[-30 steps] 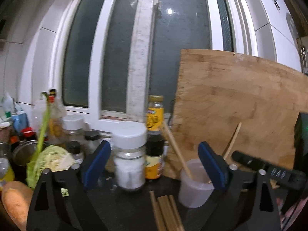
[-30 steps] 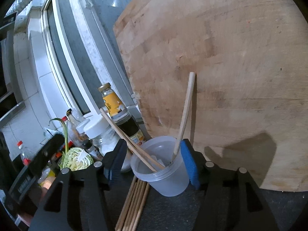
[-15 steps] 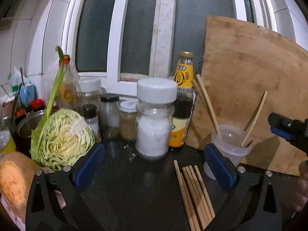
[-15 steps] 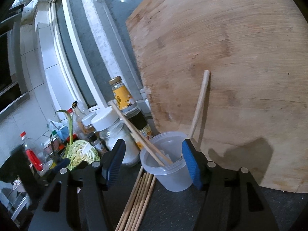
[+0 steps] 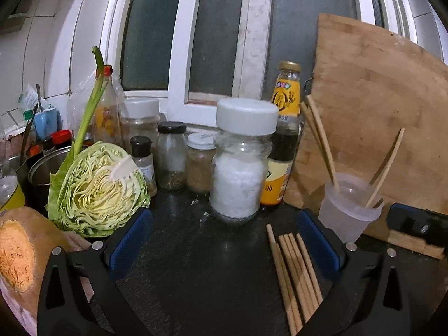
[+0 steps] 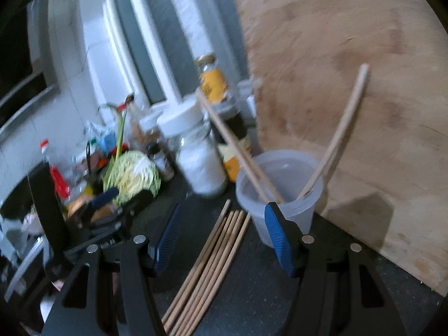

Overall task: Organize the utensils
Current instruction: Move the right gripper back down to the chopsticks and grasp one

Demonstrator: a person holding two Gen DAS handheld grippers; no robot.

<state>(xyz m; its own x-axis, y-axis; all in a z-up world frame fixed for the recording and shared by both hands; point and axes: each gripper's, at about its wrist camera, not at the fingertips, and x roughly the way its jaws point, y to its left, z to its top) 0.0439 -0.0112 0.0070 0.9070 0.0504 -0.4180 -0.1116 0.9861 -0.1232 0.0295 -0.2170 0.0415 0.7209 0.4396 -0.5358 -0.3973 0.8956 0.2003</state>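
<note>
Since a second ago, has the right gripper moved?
Yes. The right gripper has swung left off the translucent plastic cup and now frames the loose wooden chopsticks.

Left wrist view sits low over the table (image 5: 212, 280), facing the window. Right wrist view sits low, angled leftward, close to the cup (image 6: 280, 196). Both share the loose chopsticks (image 5: 296, 271), cup and cutting board (image 5: 378, 106).
</note>
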